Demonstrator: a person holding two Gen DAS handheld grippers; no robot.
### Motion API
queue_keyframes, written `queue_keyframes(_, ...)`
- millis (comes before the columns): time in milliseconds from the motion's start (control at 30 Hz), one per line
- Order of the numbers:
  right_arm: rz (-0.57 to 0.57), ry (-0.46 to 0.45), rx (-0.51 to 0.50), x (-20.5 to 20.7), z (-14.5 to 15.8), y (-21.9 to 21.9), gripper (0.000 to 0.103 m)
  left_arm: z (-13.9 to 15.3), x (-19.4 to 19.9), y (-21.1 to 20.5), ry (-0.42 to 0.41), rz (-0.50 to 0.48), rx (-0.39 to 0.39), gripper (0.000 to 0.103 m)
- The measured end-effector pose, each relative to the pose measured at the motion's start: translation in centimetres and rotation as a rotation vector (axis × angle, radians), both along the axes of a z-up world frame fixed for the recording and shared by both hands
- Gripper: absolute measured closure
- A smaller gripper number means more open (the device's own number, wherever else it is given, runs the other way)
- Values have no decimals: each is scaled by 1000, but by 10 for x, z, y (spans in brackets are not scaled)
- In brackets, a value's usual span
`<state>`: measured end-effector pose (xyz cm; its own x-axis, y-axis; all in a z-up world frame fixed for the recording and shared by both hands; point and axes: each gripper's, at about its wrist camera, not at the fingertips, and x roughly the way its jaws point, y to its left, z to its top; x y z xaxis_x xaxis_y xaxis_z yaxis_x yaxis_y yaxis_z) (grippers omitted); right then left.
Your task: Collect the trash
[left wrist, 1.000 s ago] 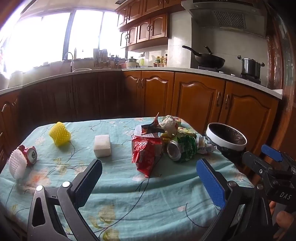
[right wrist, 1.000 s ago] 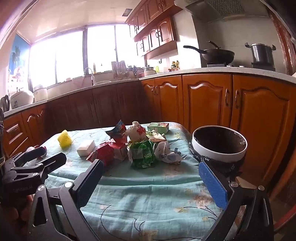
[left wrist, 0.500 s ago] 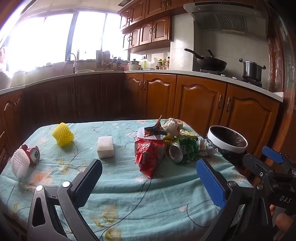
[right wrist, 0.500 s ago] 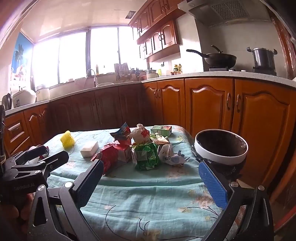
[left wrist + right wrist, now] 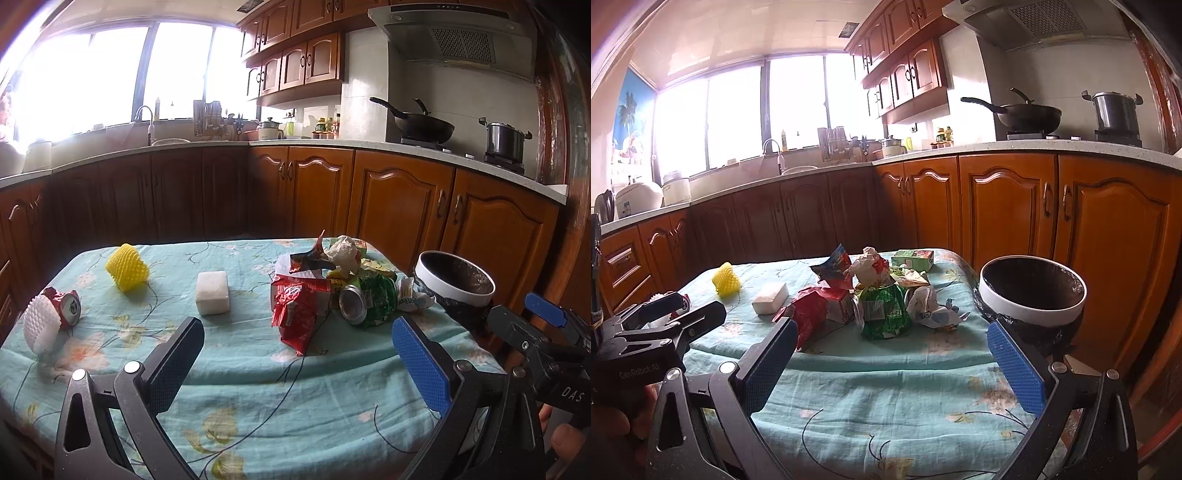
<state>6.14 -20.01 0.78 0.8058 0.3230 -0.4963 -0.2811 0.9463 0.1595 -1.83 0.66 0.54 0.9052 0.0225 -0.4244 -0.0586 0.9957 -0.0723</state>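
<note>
A kitchen of brown wooden cabinets (image 5: 402,206) with a bright window behind the sink formed the background, and in front of it stood a table under a pale green flowered cloth (image 5: 258,376). At the table's right edge sat the trash bin (image 5: 1032,295), a white-rimmed round pail lined with a black bag, empty as far as its dark interior showed. The trash lay in two groups. Near the bin was a heap: a red snack wrapper (image 5: 295,314), a crushed green can (image 5: 365,299) lying on its side, a crumpled white paper (image 5: 931,308) just beside the bin, and a small green carton (image 5: 912,258) at the far edge. Well apart to the left lay a white foam block (image 5: 212,297), a yellow foam net (image 5: 127,271), and a red can (image 5: 68,306) touching a white foam sleeve (image 5: 40,326). I held my left gripper (image 5: 295,363) low over the near edge of the cloth, its jaws spread wide and holding nothing; my right gripper (image 5: 890,363) hung likewise, wide apart and empty, with the bin just past its right finger. I judged collection not yet begun, with every piece on the table. The next move called for reaching forward to the heap, closing on one loose piece such as the crumpled paper, and carrying it over the bin's rim.
</note>
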Motion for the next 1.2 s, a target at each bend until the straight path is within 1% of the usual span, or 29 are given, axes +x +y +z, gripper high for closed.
queue_keyframes(500,-6,-1,2,0,2,-1,0,0,5,5,1,-2,0,1)
queue_keyframes(533,-4,-1,3,0,1,-1,0,1,0,1,-1,0,1,1)
queue_keyframes(1200,-4,5,14,1,1,-1,0,0,1,-2,0,-1,6,1)
